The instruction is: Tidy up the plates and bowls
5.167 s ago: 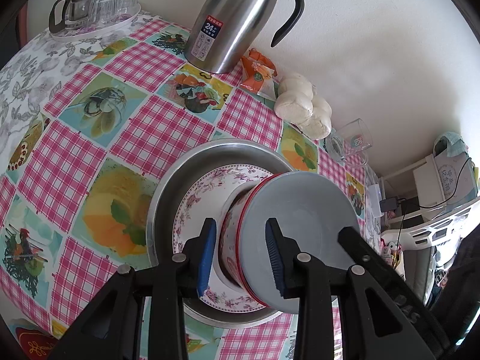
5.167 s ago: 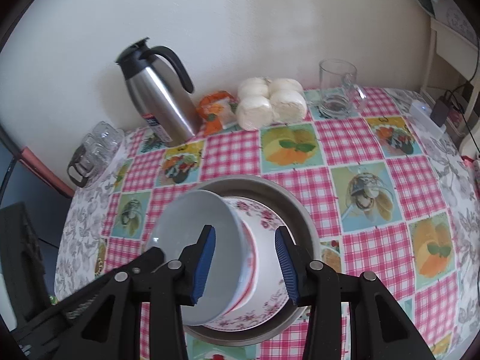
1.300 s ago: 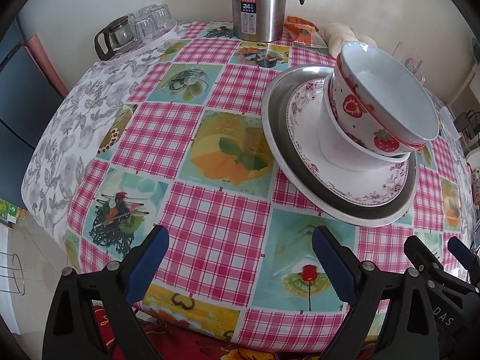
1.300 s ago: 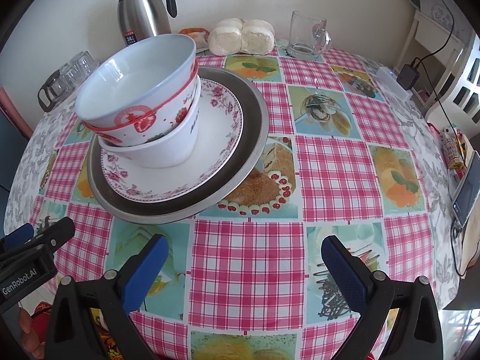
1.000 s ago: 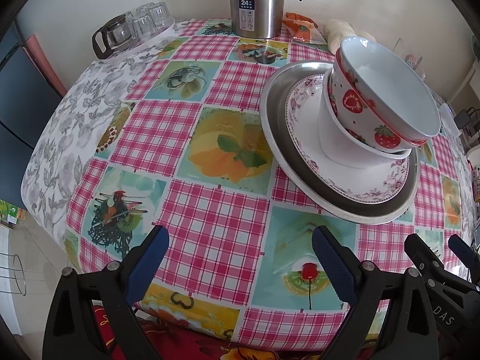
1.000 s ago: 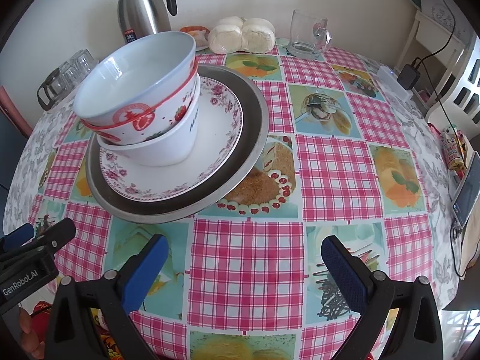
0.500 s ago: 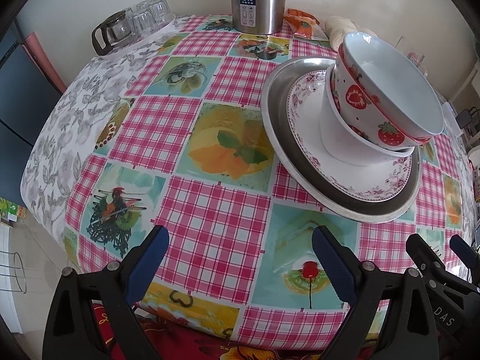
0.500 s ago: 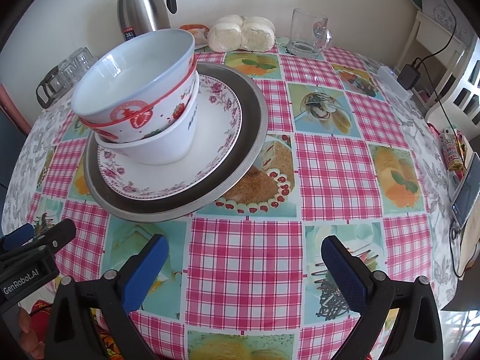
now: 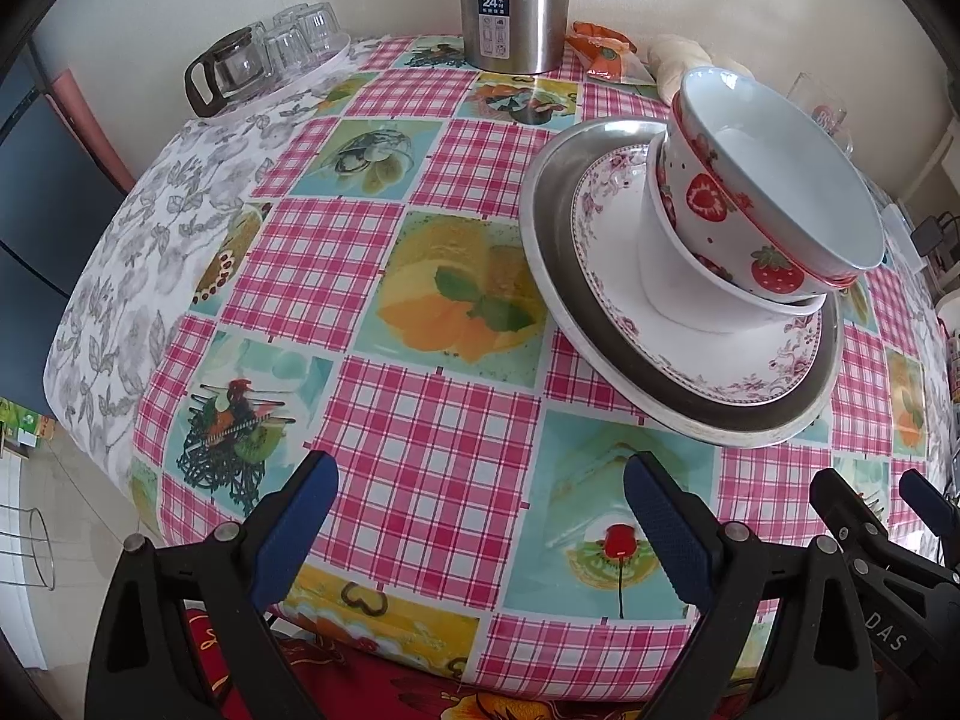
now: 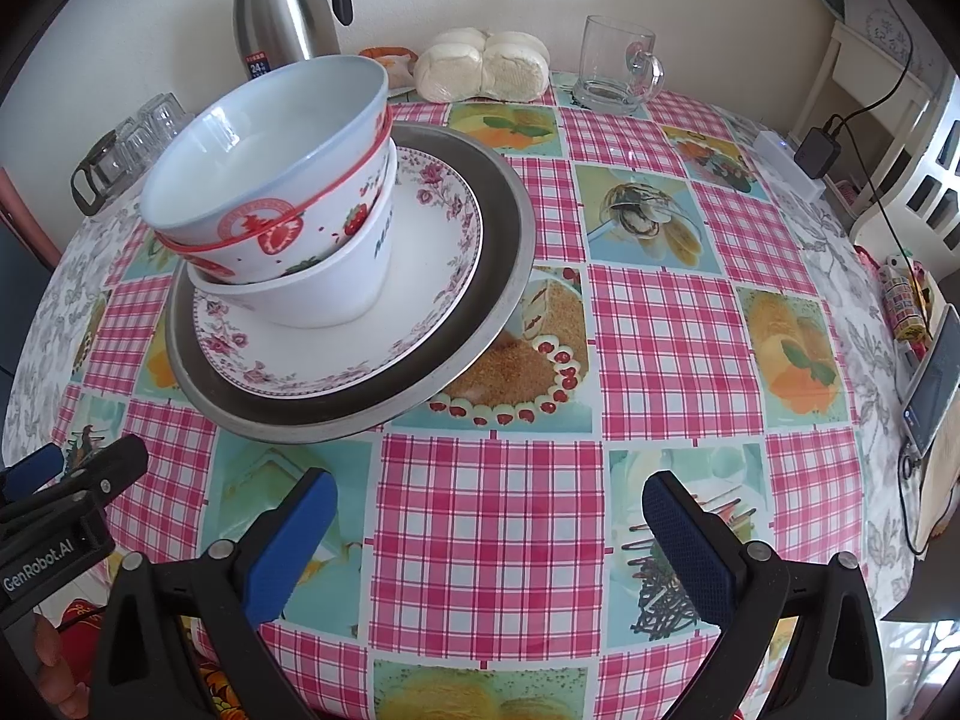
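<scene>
Both grippers stay back; only right view shows mug (image 10: 618, 63).

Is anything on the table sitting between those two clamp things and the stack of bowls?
Nothing visible. Only bare tablecloth lies between the right tool and the stacked bowls, and likewise between the left tool and them.
</scene>
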Demonstrator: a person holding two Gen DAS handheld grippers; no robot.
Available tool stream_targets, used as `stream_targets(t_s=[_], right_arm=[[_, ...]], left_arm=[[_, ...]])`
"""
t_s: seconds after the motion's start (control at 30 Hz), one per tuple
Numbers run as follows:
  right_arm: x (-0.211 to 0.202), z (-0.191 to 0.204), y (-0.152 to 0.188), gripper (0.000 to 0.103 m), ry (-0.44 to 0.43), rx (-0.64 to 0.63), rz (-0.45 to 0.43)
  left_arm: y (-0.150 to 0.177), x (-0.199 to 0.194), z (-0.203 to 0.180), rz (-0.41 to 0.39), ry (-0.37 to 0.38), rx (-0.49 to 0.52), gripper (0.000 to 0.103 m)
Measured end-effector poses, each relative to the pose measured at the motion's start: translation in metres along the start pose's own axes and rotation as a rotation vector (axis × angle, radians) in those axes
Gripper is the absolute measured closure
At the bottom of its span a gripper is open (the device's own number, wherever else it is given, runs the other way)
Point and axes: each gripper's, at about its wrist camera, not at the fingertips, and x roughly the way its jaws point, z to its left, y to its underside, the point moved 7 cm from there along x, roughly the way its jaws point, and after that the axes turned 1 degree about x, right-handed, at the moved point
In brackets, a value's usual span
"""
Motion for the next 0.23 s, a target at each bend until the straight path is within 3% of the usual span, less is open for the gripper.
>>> stream_targets(t_s=[0.23], right_arm=[[0.0006, -0.0005, 0.0015, 0.0, 0.001, -0.002, 0.002]], left_arm=[[0.0001, 0.0027, 0.0, 0.014, 0.005, -0.002, 0.007]])
